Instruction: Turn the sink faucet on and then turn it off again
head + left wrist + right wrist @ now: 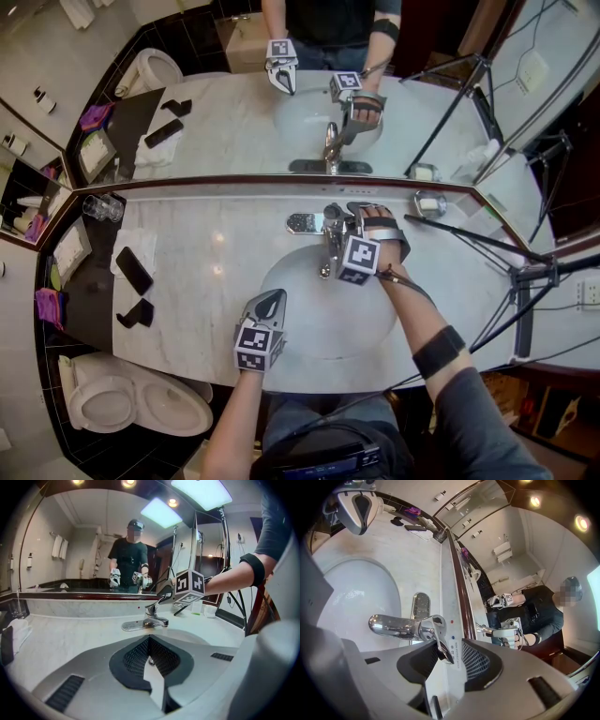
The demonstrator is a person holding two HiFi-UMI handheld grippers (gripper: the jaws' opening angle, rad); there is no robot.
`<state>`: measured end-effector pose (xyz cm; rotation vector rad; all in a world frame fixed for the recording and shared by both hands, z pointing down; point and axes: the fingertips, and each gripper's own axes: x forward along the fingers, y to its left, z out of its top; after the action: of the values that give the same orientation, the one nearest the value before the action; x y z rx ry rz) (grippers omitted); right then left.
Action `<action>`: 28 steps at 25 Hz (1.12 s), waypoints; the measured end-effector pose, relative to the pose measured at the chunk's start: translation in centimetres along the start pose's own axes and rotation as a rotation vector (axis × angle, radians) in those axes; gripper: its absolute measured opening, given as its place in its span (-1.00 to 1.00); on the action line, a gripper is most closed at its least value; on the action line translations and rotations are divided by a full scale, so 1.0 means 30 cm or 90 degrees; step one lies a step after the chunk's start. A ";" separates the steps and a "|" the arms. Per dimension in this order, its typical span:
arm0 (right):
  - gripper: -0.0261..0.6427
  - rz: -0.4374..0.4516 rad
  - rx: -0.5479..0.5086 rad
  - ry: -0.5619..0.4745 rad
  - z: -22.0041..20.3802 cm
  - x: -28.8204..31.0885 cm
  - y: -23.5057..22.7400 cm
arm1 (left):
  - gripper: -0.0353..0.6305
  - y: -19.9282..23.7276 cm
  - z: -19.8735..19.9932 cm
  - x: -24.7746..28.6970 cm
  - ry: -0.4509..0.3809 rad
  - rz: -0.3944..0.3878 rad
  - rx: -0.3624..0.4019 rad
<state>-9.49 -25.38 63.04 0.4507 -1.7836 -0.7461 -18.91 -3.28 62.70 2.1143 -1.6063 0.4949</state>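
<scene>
1. Right gripper [450, 654]: the jaws stand well apart and straddle the faucet lever [439, 643]. The lever lies close against one pad and the other pad is clear of it. Nothing is clamped.
2. Left gripper [151, 658]: the jaws are closed together and empty. It hangs over the near rim of the sink basin [309, 323], well apart from the faucet.
3. The faucet [330, 236] sits at the back of the basin on the desk [216, 246], just before the mirror. No stream shows at the spout [391, 625], so I judge the turn-on is not yet done.
4. Step in hand: raise the lever.
   - Seat it deeper between the pads.
   - Follow the lever's own arc rather than pulling straight.
   - Stop once water runs, then return along the same arc.
5. Risk: the chrome looks slick, so a shallow hold may slip off the tip.
</scene>
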 end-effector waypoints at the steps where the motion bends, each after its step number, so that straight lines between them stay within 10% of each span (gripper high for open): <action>1: -0.41 0.001 0.000 -0.001 -0.001 0.001 0.001 | -0.90 -0.003 0.000 0.001 0.001 0.000 0.000; 17: -0.52 -0.033 0.014 -0.006 -0.090 -0.207 0.018 | -0.90 -0.060 0.065 -0.062 0.000 -0.009 0.028; 28: -0.87 -0.052 0.221 -0.056 -0.135 -0.517 0.062 | -0.90 -0.086 0.139 -0.175 -0.030 -0.004 0.039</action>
<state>-0.42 -15.32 54.23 0.7338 -1.9952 -0.5175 -17.73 -0.69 56.12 2.1902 -1.6302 0.5007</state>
